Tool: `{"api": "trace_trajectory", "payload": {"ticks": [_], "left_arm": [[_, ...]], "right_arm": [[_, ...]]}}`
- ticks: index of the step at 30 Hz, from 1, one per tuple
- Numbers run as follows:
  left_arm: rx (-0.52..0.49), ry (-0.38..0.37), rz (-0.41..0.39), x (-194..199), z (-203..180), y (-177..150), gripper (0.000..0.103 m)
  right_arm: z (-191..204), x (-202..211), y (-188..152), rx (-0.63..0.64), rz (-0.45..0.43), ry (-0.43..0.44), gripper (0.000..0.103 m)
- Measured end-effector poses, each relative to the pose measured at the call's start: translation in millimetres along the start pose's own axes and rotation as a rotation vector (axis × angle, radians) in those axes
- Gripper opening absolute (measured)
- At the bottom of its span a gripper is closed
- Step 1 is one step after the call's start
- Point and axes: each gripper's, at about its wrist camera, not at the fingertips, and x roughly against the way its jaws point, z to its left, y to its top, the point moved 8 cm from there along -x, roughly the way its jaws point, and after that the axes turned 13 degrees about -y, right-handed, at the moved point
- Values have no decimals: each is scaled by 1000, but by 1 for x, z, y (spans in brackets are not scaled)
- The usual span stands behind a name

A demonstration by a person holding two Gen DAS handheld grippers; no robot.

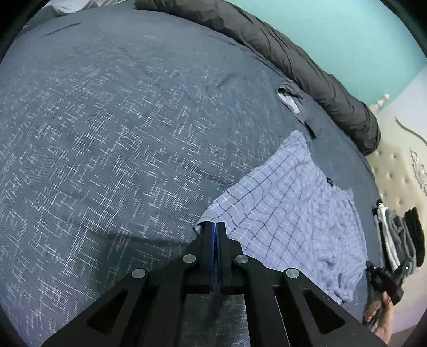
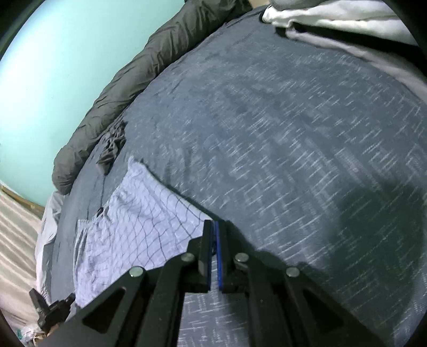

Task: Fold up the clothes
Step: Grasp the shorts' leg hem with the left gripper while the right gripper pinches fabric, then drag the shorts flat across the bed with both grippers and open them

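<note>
- We see a pale blue checked garment lying spread on a bed covered with a dark grey-blue bedspread flecked with white dashes.
- Our left gripper has its two black fingers pressed together on a corner of the checked garment; the blue pads meet with the cloth's edge between them.
- Our right gripper is likewise pinched on another corner of the same garment, its fingers nearly together with a thin slit between the pads further back.
- In the left wrist view the garment runs from the gripped corner toward the bed's right edge, rumpled there and smoother near the gripper.
- A dark waistband-like part lies over the garment's far side; we cannot tell whether it belongs to the same piece.
- A long dark grey rolled blanket lies along the far edge of the bed, against a turquoise wall.
- Near the blanket, a small crumpled dark cloth with a pale inside rests on the bedspread, apart from the checked garment.
- At the bed's right edge a stack of folded dark and white clothes sits beside a tufted cream headboard.
- In the right wrist view white bedding is heaped at the far corner of the bed.
</note>
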Motion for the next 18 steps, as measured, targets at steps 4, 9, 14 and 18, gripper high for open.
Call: {"api": "trace_trajectory", "payload": {"ticks": [4, 9, 14, 18], "left_arm": [[3, -8, 0, 1, 0, 0, 1], [-6, -2, 17, -5, -2, -2, 1], [-35, 23, 17, -4, -8, -2, 2], [-52, 44, 1, 3, -10, -2, 19]], "right_arm": [[-7, 3, 10, -19, -18, -4, 2], [-12, -5, 16, -43, -19, -22, 2], [-7, -4, 14, -3, -10, -43, 4], [-1, 15, 14, 45, -71, -103, 14]]}}
